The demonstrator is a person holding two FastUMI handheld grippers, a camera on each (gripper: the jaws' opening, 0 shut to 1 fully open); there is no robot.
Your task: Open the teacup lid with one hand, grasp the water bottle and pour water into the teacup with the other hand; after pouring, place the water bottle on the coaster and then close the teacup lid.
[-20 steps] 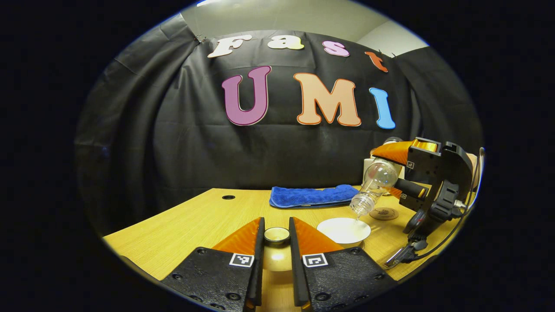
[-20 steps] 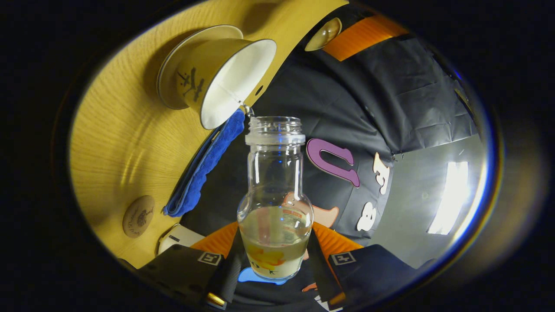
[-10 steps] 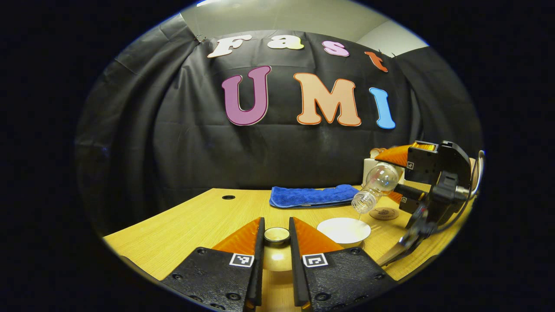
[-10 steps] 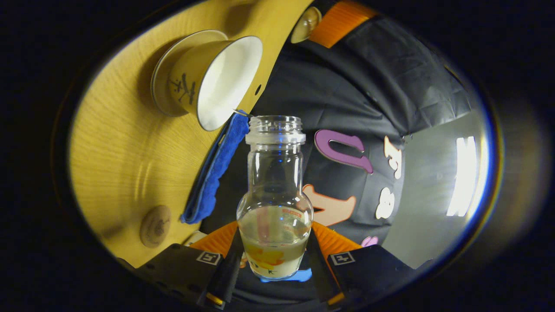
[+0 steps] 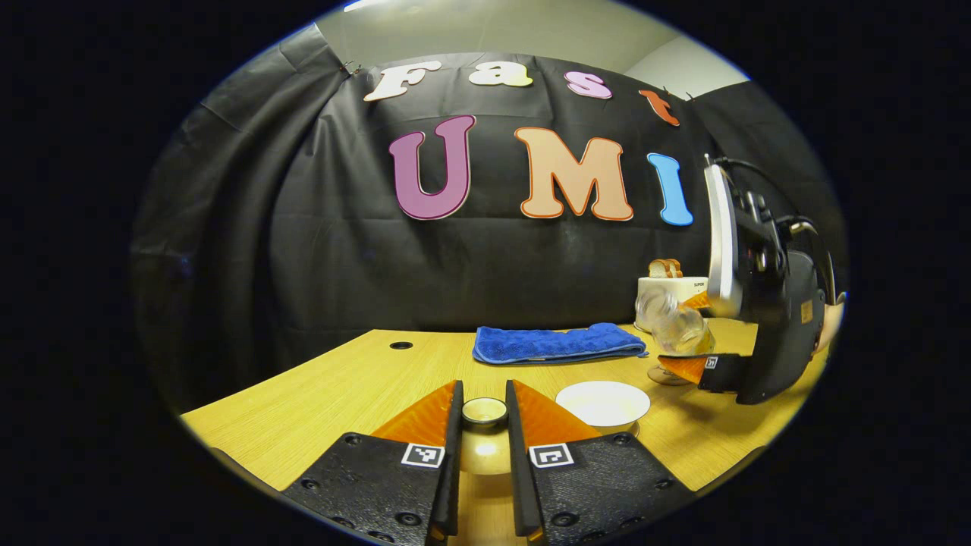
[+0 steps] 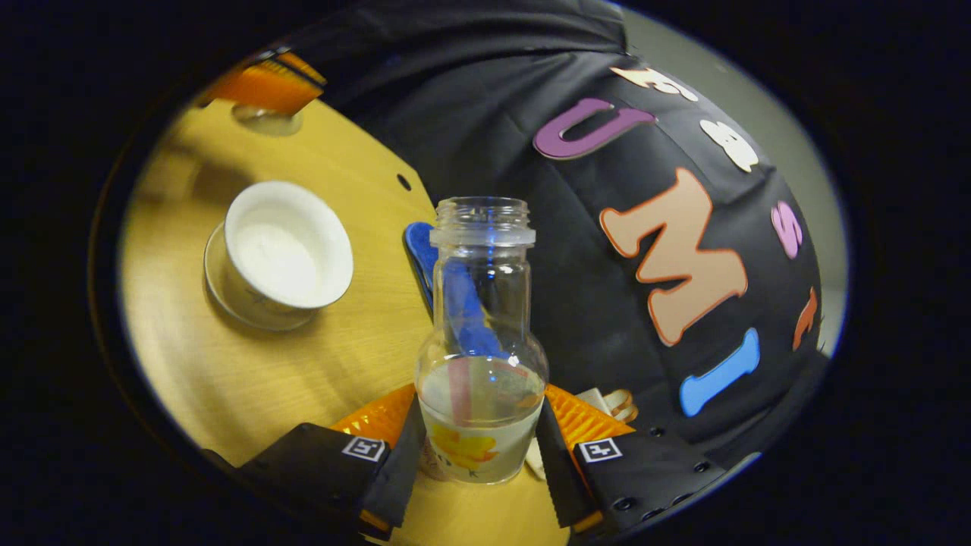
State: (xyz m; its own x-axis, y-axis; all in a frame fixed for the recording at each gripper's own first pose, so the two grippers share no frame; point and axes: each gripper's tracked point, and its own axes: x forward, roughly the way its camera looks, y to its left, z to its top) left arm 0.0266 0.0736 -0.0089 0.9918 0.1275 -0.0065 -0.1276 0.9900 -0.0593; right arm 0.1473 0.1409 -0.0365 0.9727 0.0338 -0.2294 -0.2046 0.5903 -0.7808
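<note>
Left gripper (image 5: 484, 455): clamps lid (image 5: 485, 410); lid's lower part hidden between fingers.
Right gripper (image 6: 479, 455): clamps uncapped bottle (image 6: 481, 356), blurred in left gripper view.
Cup (image 6: 282, 250): open, left of bottle.
Coaster: indistinct.

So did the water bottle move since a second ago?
Yes. The water bottle swung up and back from over the teacup, toward the toaster.
</note>
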